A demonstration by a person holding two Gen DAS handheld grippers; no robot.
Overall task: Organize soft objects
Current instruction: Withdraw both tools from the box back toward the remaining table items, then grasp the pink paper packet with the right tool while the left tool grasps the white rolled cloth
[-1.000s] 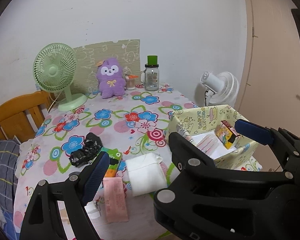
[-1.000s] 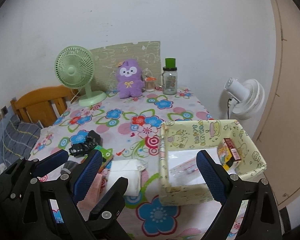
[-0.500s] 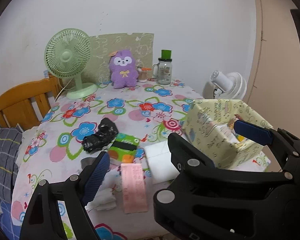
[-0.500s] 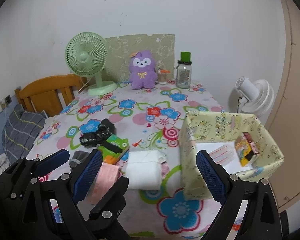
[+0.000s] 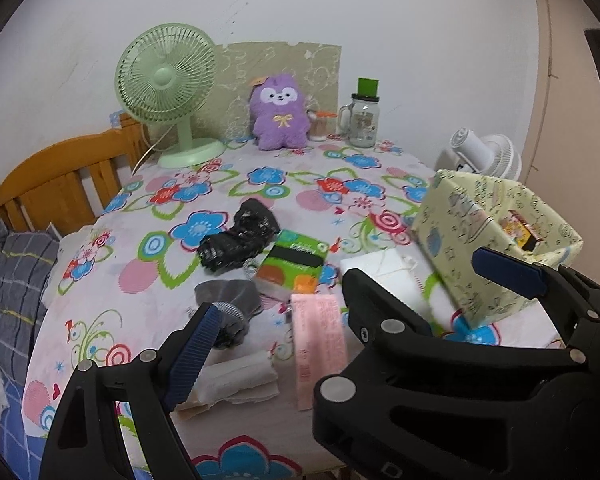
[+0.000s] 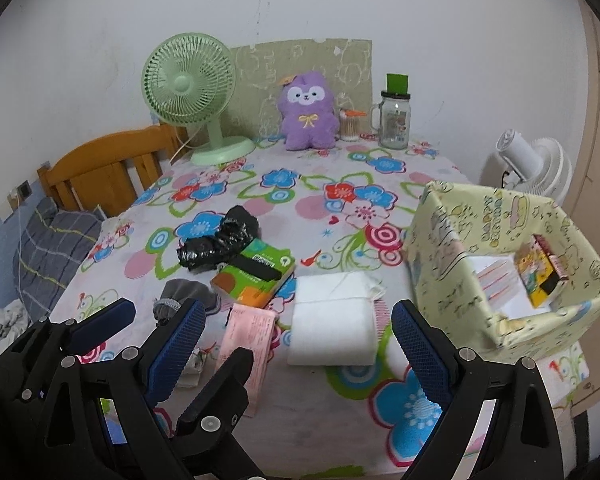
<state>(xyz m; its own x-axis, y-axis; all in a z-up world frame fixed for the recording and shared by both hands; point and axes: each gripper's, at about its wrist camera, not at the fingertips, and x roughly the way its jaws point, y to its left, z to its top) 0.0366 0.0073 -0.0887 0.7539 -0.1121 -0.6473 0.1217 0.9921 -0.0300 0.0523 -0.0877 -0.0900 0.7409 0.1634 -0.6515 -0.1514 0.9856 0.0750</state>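
Partly, the left gripper point(image 5: 352, 304) hides the white folded cloth point(image 5: 384, 276).

Your bench carries a matt flower-print cloth cover point(image 6: 380, 184), slightly creased at the near edge. The crumpled black plastic bag point(image 6: 216, 242) is glossy, with sharp highlights on its folds. The folded white cloth pad point(image 6: 332, 318) looks soft and matt, with a loose thread on top. The pink paper slip point(image 6: 248, 340) is flat and dull. The green-and-orange booklet point(image 6: 256, 274) has a smooth printed cover. The purple plush toy point(image 6: 308, 114) is fuzzy. The clear glass mug-jar point(image 6: 394, 126) shines. The pale yellow open box point(image 6: 452, 280) looks paper-wrapped and matt. The green desk fan point(image 6: 188, 80) is smooth plastic. The chair back point(image 6: 100, 164) is varnished wood. On your right hand-held gripper point(image 6: 296, 354), black matt plastic carries ribbed blue pads point(image 6: 418, 354) and metal rivets.
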